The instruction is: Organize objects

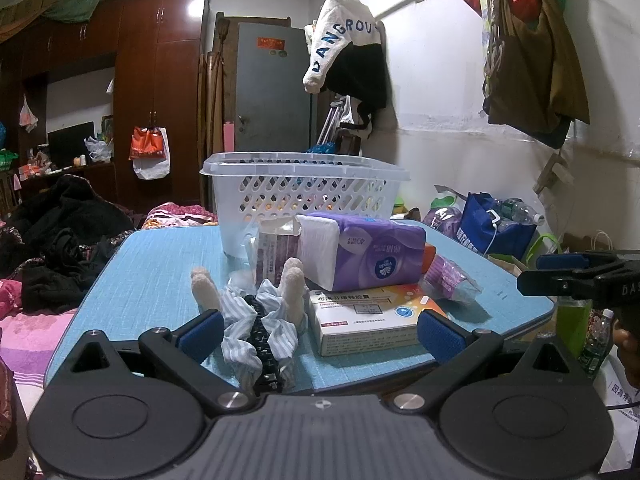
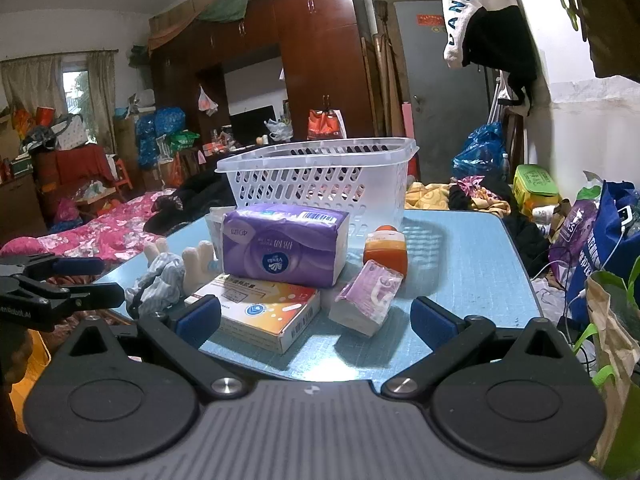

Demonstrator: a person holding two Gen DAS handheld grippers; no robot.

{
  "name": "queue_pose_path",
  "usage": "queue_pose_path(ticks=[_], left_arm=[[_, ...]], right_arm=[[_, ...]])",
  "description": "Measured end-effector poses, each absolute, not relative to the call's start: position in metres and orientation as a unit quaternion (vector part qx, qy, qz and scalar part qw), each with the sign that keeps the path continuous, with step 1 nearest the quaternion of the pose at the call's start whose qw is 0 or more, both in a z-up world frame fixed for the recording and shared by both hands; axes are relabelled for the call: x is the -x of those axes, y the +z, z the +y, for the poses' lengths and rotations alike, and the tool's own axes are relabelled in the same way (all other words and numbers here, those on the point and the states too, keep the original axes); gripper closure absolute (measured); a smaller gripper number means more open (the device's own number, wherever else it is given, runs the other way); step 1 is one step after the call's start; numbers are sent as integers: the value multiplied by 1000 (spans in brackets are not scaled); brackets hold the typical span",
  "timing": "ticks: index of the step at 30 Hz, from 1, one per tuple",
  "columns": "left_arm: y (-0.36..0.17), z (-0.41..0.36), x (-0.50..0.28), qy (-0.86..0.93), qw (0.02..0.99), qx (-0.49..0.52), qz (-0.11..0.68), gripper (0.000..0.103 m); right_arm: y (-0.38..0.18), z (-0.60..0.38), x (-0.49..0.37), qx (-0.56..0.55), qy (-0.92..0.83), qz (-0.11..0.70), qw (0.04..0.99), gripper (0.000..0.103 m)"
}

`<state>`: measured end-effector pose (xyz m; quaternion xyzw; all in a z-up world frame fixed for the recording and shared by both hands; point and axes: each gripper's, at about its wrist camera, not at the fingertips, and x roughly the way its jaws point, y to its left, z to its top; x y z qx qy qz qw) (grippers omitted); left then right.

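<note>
1. Left gripper point(image 1: 320, 334): jaws spread wide, holding nothing, near table point(image 1: 160, 264) edge.
2. Right gripper point(image 2: 316, 320): jaws wide, holding nothing.
3. Tissue pack point(image 2: 282, 250) atop medicine box point(image 2: 264, 312), before white basket point(image 2: 320, 180).

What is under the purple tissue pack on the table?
The purple tissue pack rests partly on a white-and-orange medicine box lying flat on the blue table. Whatever is under its far end is hidden by the pack itself.

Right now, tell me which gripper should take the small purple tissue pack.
Right gripper: the small purple tissue pack lies between its open fingers. The left gripper faces the striped cloth.
</note>
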<state>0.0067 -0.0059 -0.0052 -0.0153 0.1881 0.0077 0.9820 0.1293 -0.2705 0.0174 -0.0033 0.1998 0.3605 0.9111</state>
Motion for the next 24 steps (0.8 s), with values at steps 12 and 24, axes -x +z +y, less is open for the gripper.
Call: queue_pose_path(ticks=[12, 24], left_arm=[[-6, -7, -8, 7, 982, 14, 190, 0], [-6, -8, -9, 6, 981, 13, 192, 0]], right_arm=[[17, -270, -130, 2, 364, 200, 910, 0], [16, -270, -130, 1, 365, 201, 909, 0]])
